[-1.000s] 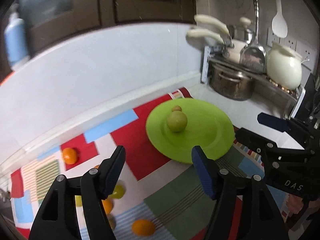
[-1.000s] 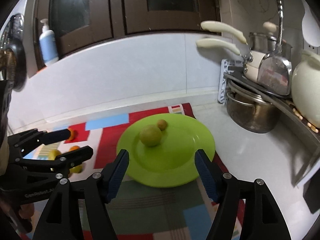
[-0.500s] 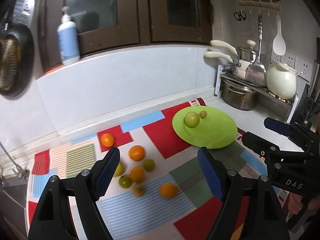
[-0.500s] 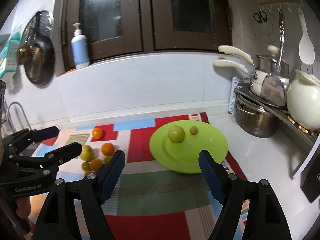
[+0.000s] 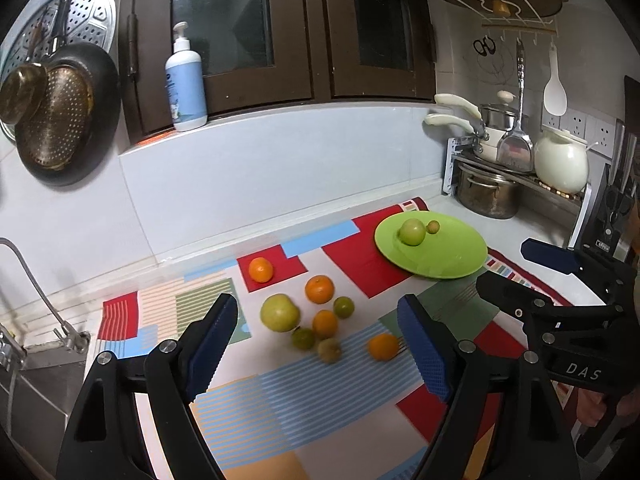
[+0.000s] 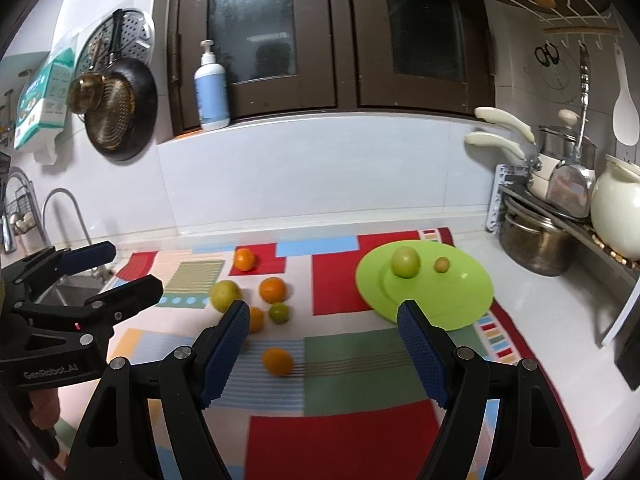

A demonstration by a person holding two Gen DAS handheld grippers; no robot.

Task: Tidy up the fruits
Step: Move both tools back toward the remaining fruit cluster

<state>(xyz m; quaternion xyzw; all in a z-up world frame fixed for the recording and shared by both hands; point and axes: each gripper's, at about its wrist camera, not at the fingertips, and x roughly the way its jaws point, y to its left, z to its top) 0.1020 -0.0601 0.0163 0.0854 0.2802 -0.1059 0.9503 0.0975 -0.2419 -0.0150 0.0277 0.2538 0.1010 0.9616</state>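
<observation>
With the left gripper (image 5: 318, 344) and right gripper (image 6: 322, 350) both spread wide and empty, the loose fruits (image 5: 320, 322) clustered mid-mat, left of the green plate (image 5: 460, 260) near its far right corner, look light, firm, roll-prone, so pinch each across its widest middle.

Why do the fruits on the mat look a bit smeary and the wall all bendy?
Left wrist view: the loose fruits and mat stripes are softened by motion blur. Right wrist view: the fisheye lens bows the backsplash and darkens the corners; the green plate stays fairly sharp.
</observation>
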